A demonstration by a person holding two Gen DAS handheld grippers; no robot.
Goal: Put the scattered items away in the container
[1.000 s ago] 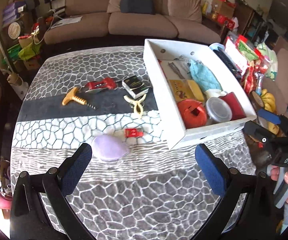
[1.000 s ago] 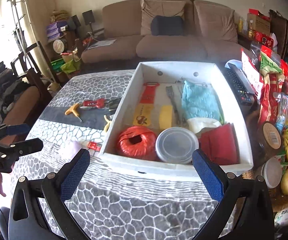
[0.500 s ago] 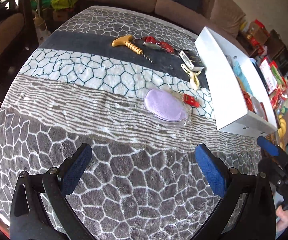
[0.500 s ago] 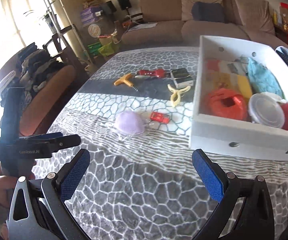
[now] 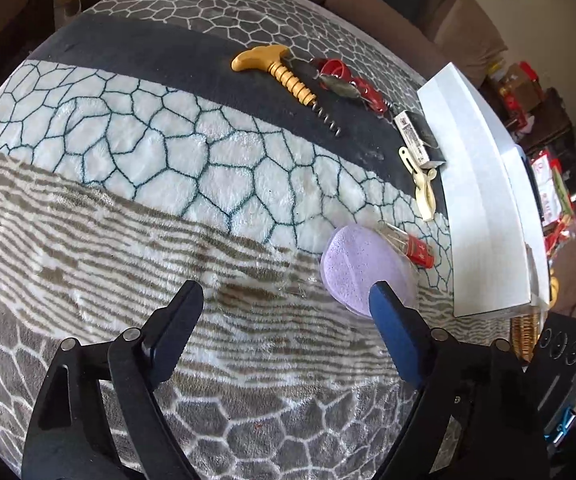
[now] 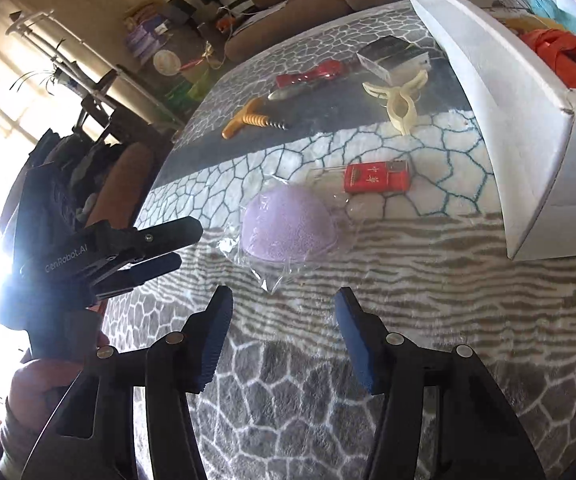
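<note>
Landmark: the white container [image 6: 520, 120], standing on the desk [image 5: 128, 208], which is covered by a patterned blanket.

Left gripper [image 5: 284, 316]: jaws spread with nothing between them; they have just been closing. The right-hand blue pad overlaps the near edge of the purple sponge [image 5: 364, 264] in the left wrist view; contact cannot be determined.

Right gripper [image 6: 280, 328]: jaws spread and empty, likewise just been closing, positioned short of the purple sponge [image 6: 288, 228], which lies in clear wrapping.

Items outside the container, all on the desk beside its long wall:
- purple sponge, near the container's front corner;
- red packet [image 6: 376, 178], between sponge and container;
- cream clip [image 6: 400, 104], just beside the wall;
- black box [image 6: 392, 56], further along the wall;
- red opener [image 6: 312, 74] and yellow corkscrew [image 6: 248, 120], further out from the wall.

Inside the container: an orange-red roll [image 6: 564, 56].
</note>
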